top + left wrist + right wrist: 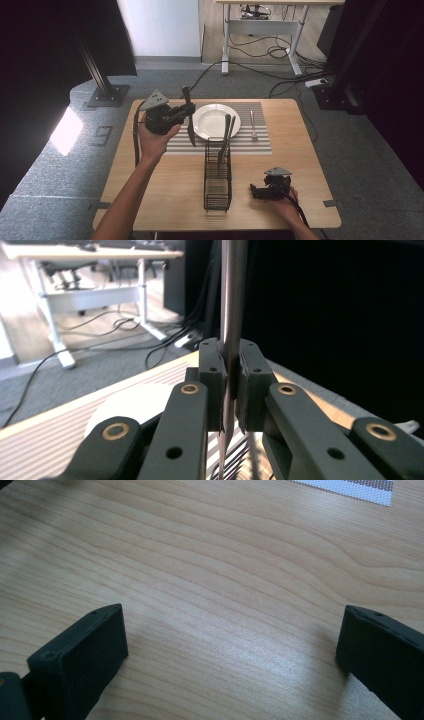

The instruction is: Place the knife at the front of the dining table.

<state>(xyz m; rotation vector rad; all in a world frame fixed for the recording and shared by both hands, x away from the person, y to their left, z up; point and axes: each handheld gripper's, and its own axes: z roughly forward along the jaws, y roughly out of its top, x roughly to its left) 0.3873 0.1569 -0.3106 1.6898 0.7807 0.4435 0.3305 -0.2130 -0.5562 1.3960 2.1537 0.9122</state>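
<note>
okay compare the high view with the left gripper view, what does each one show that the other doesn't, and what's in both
High view alone: the black wire rack with utensils standing in it, a fork lying on the striped placemat to the plate's right, and the right claw resting open near the table's front edge.

Left gripper view alone: a close look at the left claw, its pads clamped on the metal shaft of a utensil standing upright.

Both: the left claw holding that dark utensil, the white plate, the placemat, and the white desk with cables beyond the table.
</note>
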